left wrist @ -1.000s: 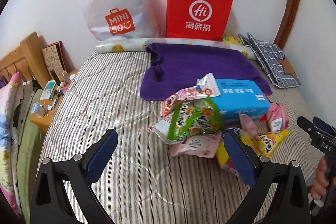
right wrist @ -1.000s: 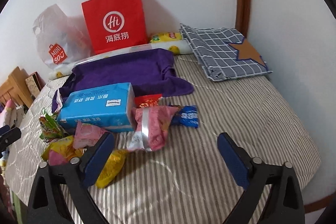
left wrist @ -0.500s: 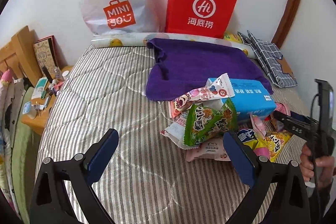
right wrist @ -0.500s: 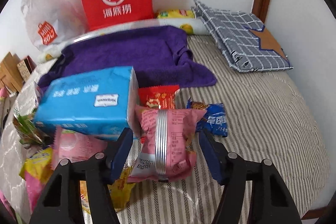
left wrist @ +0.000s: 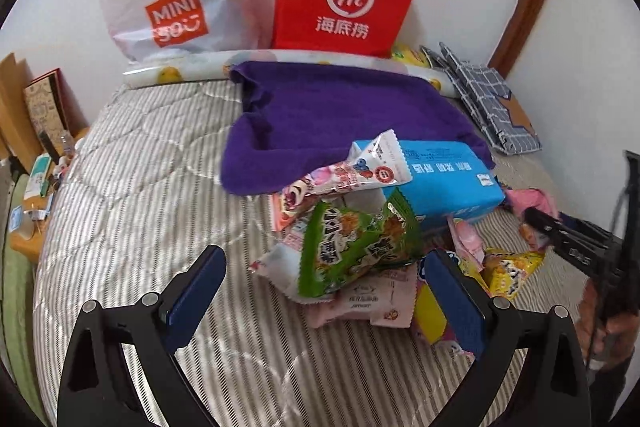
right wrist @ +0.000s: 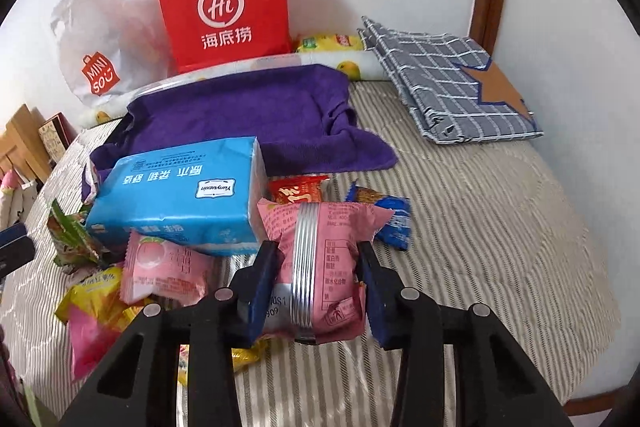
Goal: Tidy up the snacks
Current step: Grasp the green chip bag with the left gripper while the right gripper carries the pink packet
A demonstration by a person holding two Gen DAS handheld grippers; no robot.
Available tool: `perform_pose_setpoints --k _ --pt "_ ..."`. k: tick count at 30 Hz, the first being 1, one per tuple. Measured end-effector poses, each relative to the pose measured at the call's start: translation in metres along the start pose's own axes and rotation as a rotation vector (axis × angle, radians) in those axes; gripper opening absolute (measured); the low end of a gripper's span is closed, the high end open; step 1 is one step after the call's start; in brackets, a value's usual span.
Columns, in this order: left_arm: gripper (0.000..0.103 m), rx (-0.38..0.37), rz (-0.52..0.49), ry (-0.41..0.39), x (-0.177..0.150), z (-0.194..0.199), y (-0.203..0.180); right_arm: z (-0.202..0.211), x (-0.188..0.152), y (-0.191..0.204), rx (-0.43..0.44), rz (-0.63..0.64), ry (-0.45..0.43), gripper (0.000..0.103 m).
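Right tongs [right wrist: 318,283] now closing around pink snack packet [right wrist: 320,251], earlier wide apart.

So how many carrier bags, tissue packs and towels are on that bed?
Carrier bags: 2, a red paper bag and a white plastic bag
Blue tissue pack: 1
Purple towel: 1
Total: 4

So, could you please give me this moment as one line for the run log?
right tool: closing on pink snack pack | left tool: open, over green snack bag | pile on bed
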State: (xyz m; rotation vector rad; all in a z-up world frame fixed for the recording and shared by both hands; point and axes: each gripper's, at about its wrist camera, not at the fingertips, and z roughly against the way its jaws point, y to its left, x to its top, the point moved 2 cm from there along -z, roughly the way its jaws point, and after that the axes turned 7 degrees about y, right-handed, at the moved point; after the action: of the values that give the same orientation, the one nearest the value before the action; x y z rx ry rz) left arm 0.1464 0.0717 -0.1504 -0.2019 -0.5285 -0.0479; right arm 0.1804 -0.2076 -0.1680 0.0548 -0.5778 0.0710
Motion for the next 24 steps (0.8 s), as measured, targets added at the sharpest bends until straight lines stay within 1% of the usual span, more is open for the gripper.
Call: perform_pose_setpoints --k 4,8,10,12,13,15,16,17,20,24 --pt "0.099 -0.021 0.006 0.022 0.004 -0.015 -0.002 0.008 -0.008 -0.007 0.006 -0.02 -0.004 0.038" --pt "0.099 -0.05 0.019 0.042 0.007 -0.028 -0.004 0.01 -0.015 -0.014 -0.004 -0.042 0.011 0.038" --pt "0.094 -0.055 0.015 0.05 0.008 -0.034 -0.006 0.009 -0.017 -0.017 -0.007 -0.049 0.015 0.038" --pt "0.085 -0.056 0.011 0.071 0.009 -0.041 -0.007 0.009 -0.019 -0.02 -0.003 -0.057 0.021 0.038" --pt "0.083 -0.069 0.011 0.09 0.009 -0.045 -0.008 0.008 -0.02 -0.02 0.002 -0.059 0.025 0.038" --pt "0.067 -0.098 0.01 0.12 0.008 -0.05 -0.009 0.008 -0.022 -0.021 0.006 -0.061 0.031 0.038" --pt "0.065 -0.101 0.005 0.123 0.007 -0.05 -0.009 0.007 -0.023 -0.021 0.005 -0.059 0.032 0.038" --pt "0.06 -0.102 -0.005 0.113 0.007 -0.049 -0.011 0.007 -0.023 -0.02 0.003 -0.057 0.034 0.038" --pt "0.055 -0.116 -0.047 0.092 0.004 -0.039 -0.017 0.008 -0.024 -0.02 0.01 -0.058 0.037 0.038" --pt "0.055 -0.122 -0.059 0.065 0.003 -0.023 -0.021 0.015 -0.024 -0.017 0.019 -0.056 0.025 0.038"
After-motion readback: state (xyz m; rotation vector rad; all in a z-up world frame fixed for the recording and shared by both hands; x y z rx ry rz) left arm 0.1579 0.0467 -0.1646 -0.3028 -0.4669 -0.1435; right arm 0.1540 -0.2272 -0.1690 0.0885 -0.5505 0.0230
